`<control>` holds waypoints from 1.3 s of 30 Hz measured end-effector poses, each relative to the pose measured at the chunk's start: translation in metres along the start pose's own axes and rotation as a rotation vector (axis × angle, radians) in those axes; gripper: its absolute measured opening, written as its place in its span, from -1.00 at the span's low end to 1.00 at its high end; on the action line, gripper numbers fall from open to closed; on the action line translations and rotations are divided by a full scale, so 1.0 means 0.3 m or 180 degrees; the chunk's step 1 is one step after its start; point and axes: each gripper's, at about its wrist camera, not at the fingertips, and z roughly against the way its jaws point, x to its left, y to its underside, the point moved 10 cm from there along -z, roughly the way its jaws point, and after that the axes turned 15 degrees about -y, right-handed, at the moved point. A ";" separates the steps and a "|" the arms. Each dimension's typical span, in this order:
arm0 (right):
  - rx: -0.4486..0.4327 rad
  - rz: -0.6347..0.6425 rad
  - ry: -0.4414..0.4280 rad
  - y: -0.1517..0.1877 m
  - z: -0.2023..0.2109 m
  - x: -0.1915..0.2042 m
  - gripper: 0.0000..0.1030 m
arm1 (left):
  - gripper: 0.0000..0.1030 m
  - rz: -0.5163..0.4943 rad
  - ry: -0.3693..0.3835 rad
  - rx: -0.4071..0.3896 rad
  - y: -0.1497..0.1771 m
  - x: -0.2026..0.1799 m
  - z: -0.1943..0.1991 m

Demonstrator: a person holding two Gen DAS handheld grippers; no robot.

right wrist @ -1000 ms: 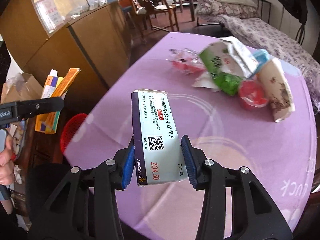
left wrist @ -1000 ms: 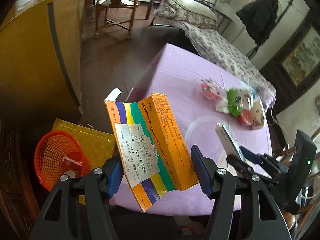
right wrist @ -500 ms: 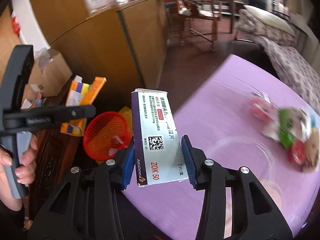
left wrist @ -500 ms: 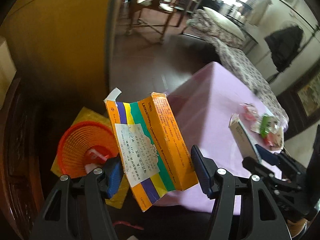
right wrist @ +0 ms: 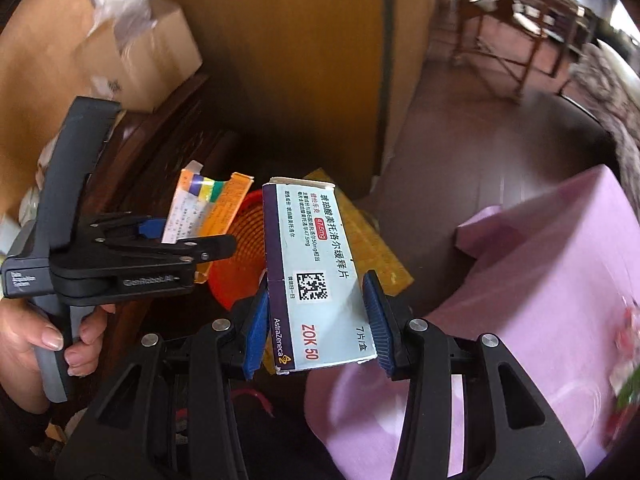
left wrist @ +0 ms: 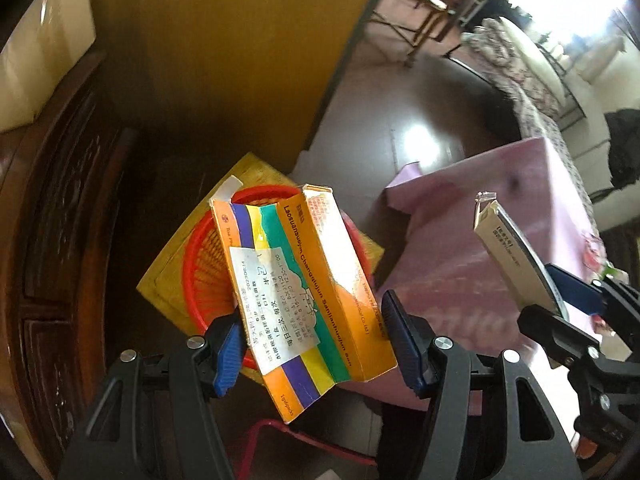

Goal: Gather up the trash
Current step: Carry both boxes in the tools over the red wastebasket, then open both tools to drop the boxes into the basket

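An orange medicine box (left wrist: 304,300) with purple, yellow and green stripes is gripped between the blue pads of the left tool (left wrist: 312,344), tilted, with a white label facing the camera. Directly beyond it a red mesh basket (left wrist: 200,264) is seen, set on a yellow mat (left wrist: 168,280) on the dark floor (left wrist: 400,120). In the right wrist view a pale blue medicine box (right wrist: 316,276) marked ZOK 50 is clamped by the right tool (right wrist: 316,332), held just beside the basket (right wrist: 240,256), with the left tool (right wrist: 188,240) to its left.

To the right of both tools the corner of the desk is draped in a purple cloth (left wrist: 480,240), its edge hanging close to the basket. To the left a dark carved wooden cabinet (left wrist: 60,240) stands near, leaving a narrow gap around the basket. Farther off a tall yellow-brown panel (left wrist: 240,40) rises, with open floor to its right leading to wooden chairs (right wrist: 504,20) and a patterned bed (left wrist: 532,100).

Only the right wrist view shows the hand (right wrist: 48,340) on the left tool's grip and a cardboard box (right wrist: 132,60) on the cabinet.
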 end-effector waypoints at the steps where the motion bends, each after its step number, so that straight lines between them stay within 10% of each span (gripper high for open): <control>1: 0.0044 0.0022 -0.0020 -0.009 -0.024 0.008 -0.13 | 0.22 0.0022 -0.0007 0.0024 -0.001 0.012 -0.017; 20: 0.0492 -0.0026 -0.0231 -0.058 -0.327 0.043 -0.02 | 0.45 0.0368 -0.0049 0.0388 0.033 0.138 -0.240; 39: 0.0073 -0.0215 0.0128 0.061 -0.024 -0.083 -0.01 | 0.53 0.0056 0.0027 0.0199 0.047 -0.028 -0.085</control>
